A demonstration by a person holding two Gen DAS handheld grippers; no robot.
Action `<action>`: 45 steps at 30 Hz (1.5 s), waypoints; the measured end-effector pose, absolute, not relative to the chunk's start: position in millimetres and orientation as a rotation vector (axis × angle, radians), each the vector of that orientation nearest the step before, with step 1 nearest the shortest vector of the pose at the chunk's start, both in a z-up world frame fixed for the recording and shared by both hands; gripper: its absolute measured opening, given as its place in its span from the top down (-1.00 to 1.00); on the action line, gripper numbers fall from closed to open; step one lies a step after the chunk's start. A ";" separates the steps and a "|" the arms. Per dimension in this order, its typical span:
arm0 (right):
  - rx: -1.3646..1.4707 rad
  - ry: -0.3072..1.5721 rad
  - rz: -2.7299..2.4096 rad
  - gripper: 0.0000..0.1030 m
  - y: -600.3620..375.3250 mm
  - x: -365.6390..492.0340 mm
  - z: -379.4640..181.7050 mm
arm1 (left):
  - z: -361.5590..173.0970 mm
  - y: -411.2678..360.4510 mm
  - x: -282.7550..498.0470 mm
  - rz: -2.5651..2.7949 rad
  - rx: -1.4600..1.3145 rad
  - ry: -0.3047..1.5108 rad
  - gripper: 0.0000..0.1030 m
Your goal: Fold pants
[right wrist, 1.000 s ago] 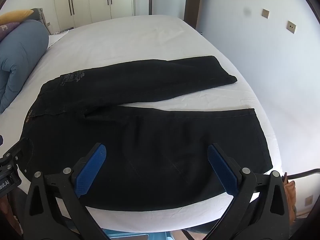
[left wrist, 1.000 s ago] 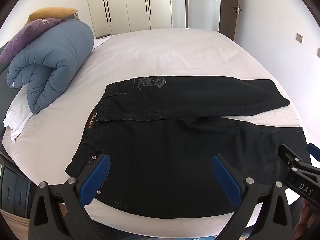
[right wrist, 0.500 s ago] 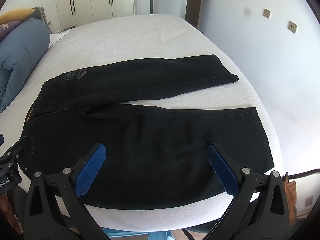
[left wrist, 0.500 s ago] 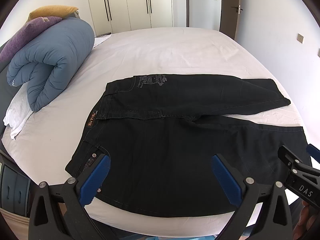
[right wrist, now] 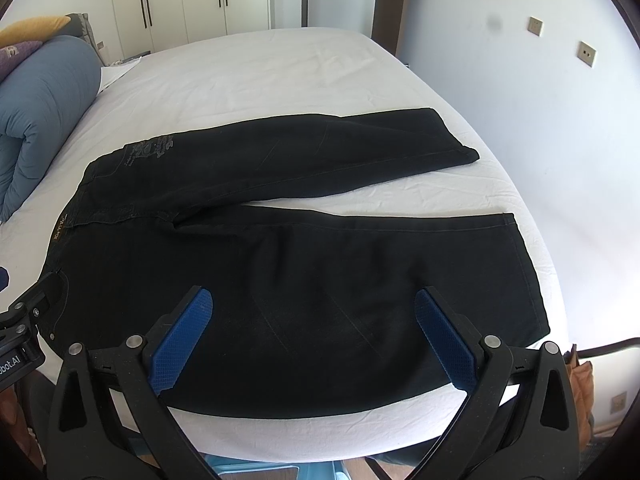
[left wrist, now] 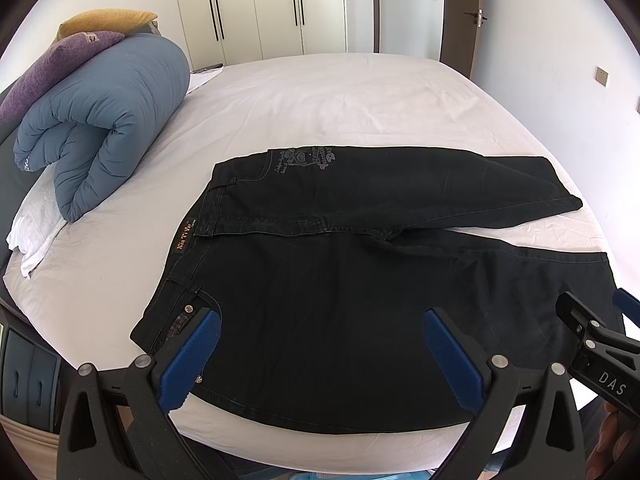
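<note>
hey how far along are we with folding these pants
Done: the pants lie spread flat on the bed, legs apart in a V. In hand: nothing; the left gripper and right gripper hover open over the near leg. Left: every fold, starting with laying one leg over the other.

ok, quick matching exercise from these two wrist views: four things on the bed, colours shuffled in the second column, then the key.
Things:
1. pants
2. rolled duvet
3. bed sheet
4. top pillow

Colours:
A. white
B. mustard yellow
C. black
D. blue

Pairs: 1-C, 2-D, 3-A, 4-B

The left gripper and right gripper are both open above the near edge of the pants, holding nothing.
</note>
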State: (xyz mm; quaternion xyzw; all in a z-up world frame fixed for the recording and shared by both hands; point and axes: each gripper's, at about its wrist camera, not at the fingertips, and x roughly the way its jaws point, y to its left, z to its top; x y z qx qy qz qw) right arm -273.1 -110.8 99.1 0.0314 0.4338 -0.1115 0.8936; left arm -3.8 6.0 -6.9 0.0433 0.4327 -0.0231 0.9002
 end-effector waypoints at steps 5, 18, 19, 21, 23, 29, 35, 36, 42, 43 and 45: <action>0.064 0.900 -0.230 -1.00 -110.3 -273.0 98.9 | -8.8 7.9 -6.0 -0.049 0.091 0.893 -1.00; 0.063 0.902 -0.228 -1.00 -108.5 -273.6 97.6 | -9.9 8.8 -8.2 -0.049 0.090 0.896 -1.00; 0.063 0.902 -0.228 -1.00 -107.7 -273.9 97.0 | -10.2 8.9 -8.9 -0.049 0.090 0.896 -1.00; 0.063 0.903 -0.227 -1.00 -107.3 -273.8 96.6 | -10.3 8.9 -8.9 -0.048 0.091 0.896 -1.00; 0.062 0.903 -0.227 -1.00 -105.9 -274.3 96.1 | -10.8 9.3 -7.6 -0.049 0.090 0.897 -1.00; 0.063 0.904 -0.227 -1.00 -106.0 -274.0 96.1 | -13.2 10.3 -11.2 -0.049 0.091 0.898 -1.00; 0.061 0.905 -0.224 -1.00 -101.7 -274.9 93.3 | -15.0 11.8 -12.8 -0.048 0.089 0.903 -1.00; 0.061 0.905 -0.224 -1.00 -101.8 -274.8 93.3 | -15.1 12.3 -12.4 -0.049 0.090 0.903 -1.00; 0.061 0.907 -0.222 -1.00 -101.3 -274.2 92.4 | -15.8 12.7 -12.3 -0.049 0.089 0.906 -1.00; 0.060 0.908 -0.222 -1.00 -100.0 -274.6 91.9 | -14.9 12.1 -10.9 -0.049 0.089 0.906 -1.00; 0.060 0.910 -0.218 -1.00 -100.0 -273.0 90.6 | -15.3 12.2 -11.5 -0.049 0.090 0.906 -1.00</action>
